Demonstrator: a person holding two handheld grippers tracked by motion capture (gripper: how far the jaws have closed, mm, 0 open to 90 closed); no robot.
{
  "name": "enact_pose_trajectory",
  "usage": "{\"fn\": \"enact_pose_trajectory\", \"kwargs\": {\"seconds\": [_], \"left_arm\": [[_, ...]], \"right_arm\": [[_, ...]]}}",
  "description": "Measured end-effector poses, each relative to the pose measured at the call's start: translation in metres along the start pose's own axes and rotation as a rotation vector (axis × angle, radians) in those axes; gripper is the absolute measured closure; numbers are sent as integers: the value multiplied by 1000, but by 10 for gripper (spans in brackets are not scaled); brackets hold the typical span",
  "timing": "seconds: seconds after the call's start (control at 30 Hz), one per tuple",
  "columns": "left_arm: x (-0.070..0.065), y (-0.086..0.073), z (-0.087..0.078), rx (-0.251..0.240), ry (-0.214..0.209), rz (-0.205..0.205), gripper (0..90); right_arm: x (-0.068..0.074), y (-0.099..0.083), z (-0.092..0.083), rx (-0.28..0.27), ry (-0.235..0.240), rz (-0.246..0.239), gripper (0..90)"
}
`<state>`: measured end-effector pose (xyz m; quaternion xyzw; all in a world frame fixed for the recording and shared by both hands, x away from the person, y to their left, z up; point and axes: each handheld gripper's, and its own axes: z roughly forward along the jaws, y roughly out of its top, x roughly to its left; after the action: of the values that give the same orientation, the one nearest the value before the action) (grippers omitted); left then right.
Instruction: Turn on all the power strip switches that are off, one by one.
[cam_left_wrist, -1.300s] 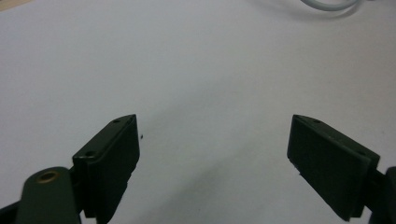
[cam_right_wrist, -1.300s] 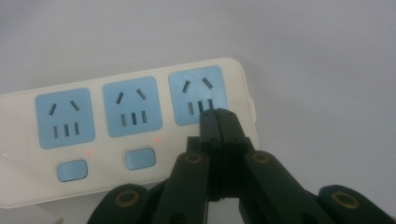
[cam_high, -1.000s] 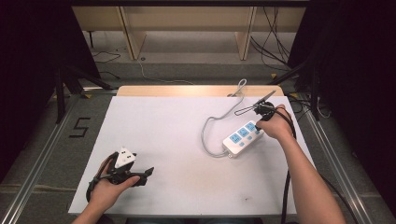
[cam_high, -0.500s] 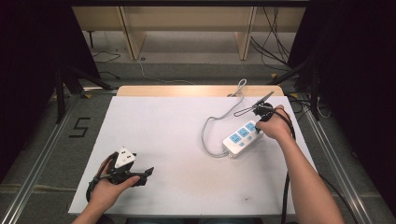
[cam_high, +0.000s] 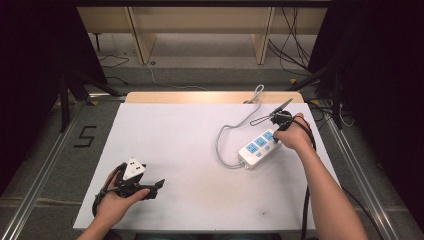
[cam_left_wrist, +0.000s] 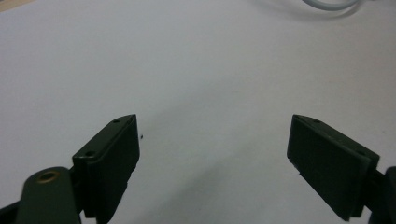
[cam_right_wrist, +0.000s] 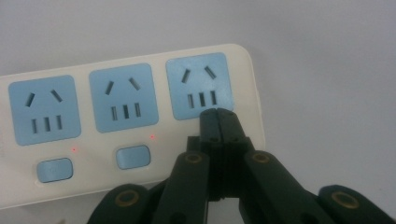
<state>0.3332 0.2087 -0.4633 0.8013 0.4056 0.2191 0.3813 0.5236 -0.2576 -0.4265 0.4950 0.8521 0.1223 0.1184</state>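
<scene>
So my right gripper (cam_right_wrist: 218, 113) has its jaws pressed flat together, nothing between them, tips sitting on the white power strip (cam_high: 259, 148) right at its end socket (cam_right_wrist: 201, 88). The strip lies on the right side of the white table (cam_high: 180, 145). My left gripper (cam_left_wrist: 215, 154) sits spread wide over bare tabletop at the near left.

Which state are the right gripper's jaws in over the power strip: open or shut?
Shut. In the right gripper view the right gripper has its two black jaws pressed together with nothing between them, tips over the power strip beside the third socket.
</scene>
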Motion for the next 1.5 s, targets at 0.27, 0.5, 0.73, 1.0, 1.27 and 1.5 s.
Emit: {"fn": "enact_pose_trajectory", "kwargs": {"seconds": [0.27, 0.5, 0.73, 1.0, 1.27, 1.5], "left_arm": [[0, 0, 0, 2, -2, 2, 167], [-1, 0, 1, -1, -2, 2, 167], [-1, 0, 1, -1, -3, 1, 167], [-3, 0, 0, 2, -5, 6, 167], [0, 0, 1, 3, -5, 2, 167], [-1, 0, 1, 4, -2, 2, 167]], "right_arm": [[0, 1, 1, 8, 2, 3, 900], [0, 1, 1, 11, 3, 10, 900], [-1, 2, 2, 17, 9, 18, 900], [-1, 1, 2, 13, 17, 25, 900], [-4, -2, 2, -11, 21, 26, 900], [-9, -11, -1, -50, 3, 42, 900]]}}
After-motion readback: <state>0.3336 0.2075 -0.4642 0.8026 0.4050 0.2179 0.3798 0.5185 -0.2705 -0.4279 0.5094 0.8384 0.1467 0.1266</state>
